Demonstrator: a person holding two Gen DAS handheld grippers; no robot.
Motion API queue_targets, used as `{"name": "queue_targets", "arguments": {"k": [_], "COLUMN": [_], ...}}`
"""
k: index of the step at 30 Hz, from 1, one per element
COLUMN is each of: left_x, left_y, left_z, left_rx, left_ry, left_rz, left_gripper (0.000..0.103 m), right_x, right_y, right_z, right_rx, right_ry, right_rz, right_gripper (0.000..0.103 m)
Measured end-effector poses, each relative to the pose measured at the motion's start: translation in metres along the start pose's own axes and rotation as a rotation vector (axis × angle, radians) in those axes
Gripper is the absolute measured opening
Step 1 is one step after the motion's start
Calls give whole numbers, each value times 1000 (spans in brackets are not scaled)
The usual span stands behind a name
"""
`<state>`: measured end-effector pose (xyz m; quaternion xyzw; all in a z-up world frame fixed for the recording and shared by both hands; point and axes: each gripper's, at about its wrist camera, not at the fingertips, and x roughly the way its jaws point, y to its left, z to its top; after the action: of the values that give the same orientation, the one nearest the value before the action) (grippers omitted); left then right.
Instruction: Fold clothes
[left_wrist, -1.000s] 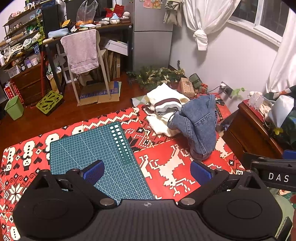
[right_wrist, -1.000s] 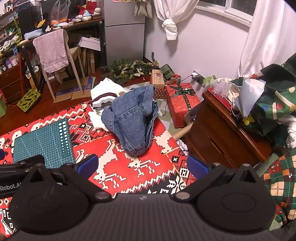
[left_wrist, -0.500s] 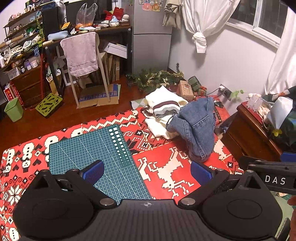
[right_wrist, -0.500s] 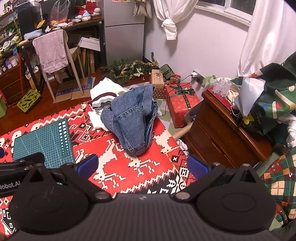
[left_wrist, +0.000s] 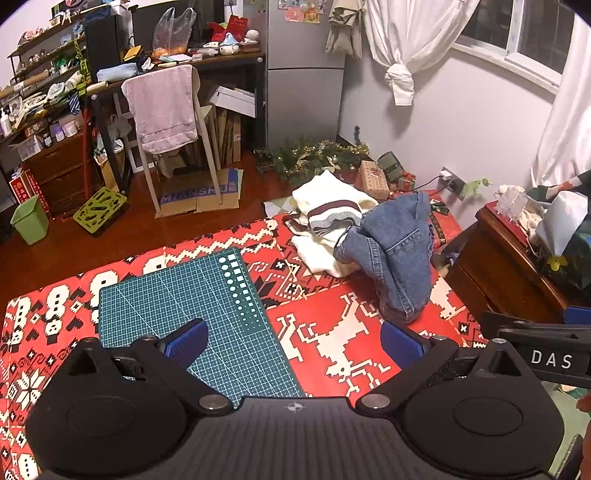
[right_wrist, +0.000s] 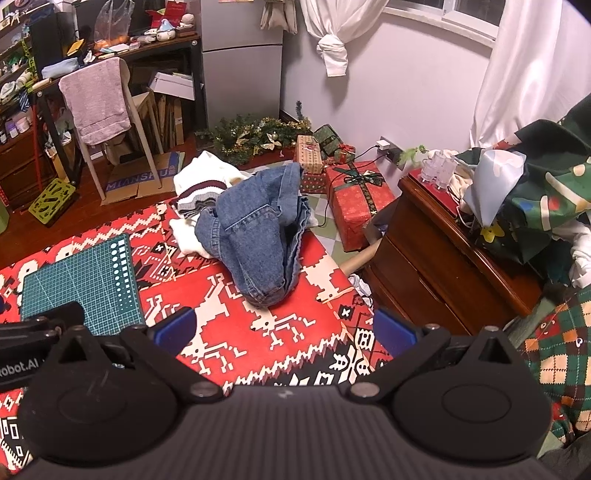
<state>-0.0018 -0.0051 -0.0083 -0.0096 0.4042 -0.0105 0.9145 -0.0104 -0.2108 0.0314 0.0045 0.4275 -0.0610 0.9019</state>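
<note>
Crumpled blue jeans (left_wrist: 395, 251) (right_wrist: 255, 240) lie in a heap at the far right of the red patterned cloth (left_wrist: 325, 332) (right_wrist: 236, 325). Behind them sits a white sweater with dark stripes (left_wrist: 332, 210) (right_wrist: 201, 186), partly covered by the denim. My left gripper (left_wrist: 293, 341) hovers open above the cloth, near the green cutting mat (left_wrist: 192, 295) (right_wrist: 81, 277), well short of the clothes. My right gripper (right_wrist: 282, 330) is open too, in front of the jeans with nothing between its fingers. The right gripper's body also shows at the right edge of the left wrist view.
A dark wooden cabinet (right_wrist: 443, 258) stands close on the right with clutter on top. Wrapped gift boxes (right_wrist: 354, 199) and a garland (right_wrist: 258, 138) lie behind the table. A chair with a pink towel (left_wrist: 162, 107) stands at the back left by crowded shelves.
Both views have shifted only slightly; the left camera has drifted a little, so the clothes sit marginally lower. Both grippers remain open and nothing has been taken hold of.
</note>
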Motion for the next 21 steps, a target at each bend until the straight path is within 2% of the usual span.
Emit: {"name": "queue_targets", "arguments": {"k": [14, 18, 21], "left_x": [16, 21, 26], "left_y": [7, 8, 8], "left_z": [-3, -5, -8], "left_rx": [-55, -75, -65], "left_ry": [-35, -55, -70], "left_rz": [-28, -7, 22], "left_gripper": [100, 100, 100], "right_x": [20, 26, 36], "right_y": [-1, 4, 4], "right_z": [-5, -8, -12], "right_rx": [6, -24, -31], "right_ry": [-30, -69, -91], "right_rz": [-8, -30, 12], "right_gripper": [103, 103, 103]}}
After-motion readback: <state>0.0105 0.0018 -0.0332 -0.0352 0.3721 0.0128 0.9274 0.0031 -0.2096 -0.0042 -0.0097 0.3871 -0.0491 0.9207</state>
